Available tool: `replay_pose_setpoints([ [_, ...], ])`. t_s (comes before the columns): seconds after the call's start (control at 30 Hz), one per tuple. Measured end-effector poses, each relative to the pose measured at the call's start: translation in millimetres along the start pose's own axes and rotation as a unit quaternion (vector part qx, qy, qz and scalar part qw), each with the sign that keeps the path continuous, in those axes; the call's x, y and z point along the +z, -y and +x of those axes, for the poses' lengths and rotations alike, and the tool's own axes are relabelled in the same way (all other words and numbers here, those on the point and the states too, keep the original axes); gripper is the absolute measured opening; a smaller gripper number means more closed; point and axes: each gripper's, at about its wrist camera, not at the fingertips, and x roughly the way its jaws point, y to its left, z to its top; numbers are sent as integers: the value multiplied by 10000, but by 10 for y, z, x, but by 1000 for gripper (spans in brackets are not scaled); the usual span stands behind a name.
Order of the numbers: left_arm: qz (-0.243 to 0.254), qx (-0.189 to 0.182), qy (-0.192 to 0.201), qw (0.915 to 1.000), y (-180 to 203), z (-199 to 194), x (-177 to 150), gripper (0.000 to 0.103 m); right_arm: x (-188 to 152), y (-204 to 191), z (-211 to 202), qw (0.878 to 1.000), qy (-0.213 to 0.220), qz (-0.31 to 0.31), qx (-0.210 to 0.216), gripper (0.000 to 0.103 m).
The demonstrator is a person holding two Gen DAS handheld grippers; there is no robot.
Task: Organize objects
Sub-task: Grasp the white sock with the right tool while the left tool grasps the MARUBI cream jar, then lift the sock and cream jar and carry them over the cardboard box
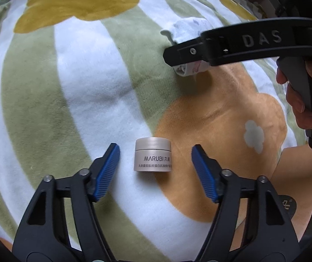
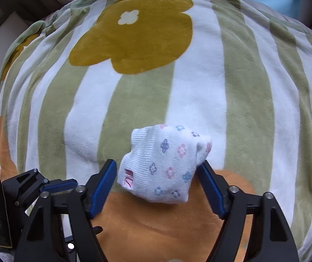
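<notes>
Left wrist view: the left gripper point(image 1: 156, 166) has its fingers spread wide with nothing in them, and a small MARUBI cream jar point(image 1: 153, 154) stands upright on the blanket point(image 1: 68, 100) between the blue pads, not touching either one. The jar looks hard and rigid with a smooth satin finish, so I'd guess a bit slippery and dense for its size. The best hold is probably across the straight lower body under the lid seam, pads square on opposite sides. The plush surface is soft, so pushing down might tip it.

You can also see the right gripper point(image 1: 177, 65) coming in from the side with a sock point(image 1: 188, 30) at its tip.

Right wrist view: the bundled sock point(image 2: 164, 163), white with little flower prints, sits between the fingers of the right gripper point(image 2: 157, 175). The right pad touches the fabric and the left pad is right beside it. I honestly can't tell if it's pinched or just bracketed, or whether it's resting on the blanket or lifted. It's soft, light and squishy, so nothing can break. Grab it through the fat middle of the bundle, because a loose edge would just unroll.
</notes>
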Motion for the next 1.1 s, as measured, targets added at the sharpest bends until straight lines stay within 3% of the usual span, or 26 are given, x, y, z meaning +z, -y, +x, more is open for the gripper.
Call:
replay_pose_setpoints([
  [0.1,48,16,10,10000,15,29,-4,53,-2,-22,11,9999,19,-76,-126,62],
  [0.33,15,0,80,10000,11,33,-1,30,-28,-32,-24,9995,82,-136,-268,58],
  [0.7,-21,-66,129,9999,74,-28,-7,30,-72,-14,-109,9992,117,-198,-317,56],
  [1.1,-29,39,506,9987,125,-663,22,30,-73,-43,-507,9983,336,-385,-293,55],
])
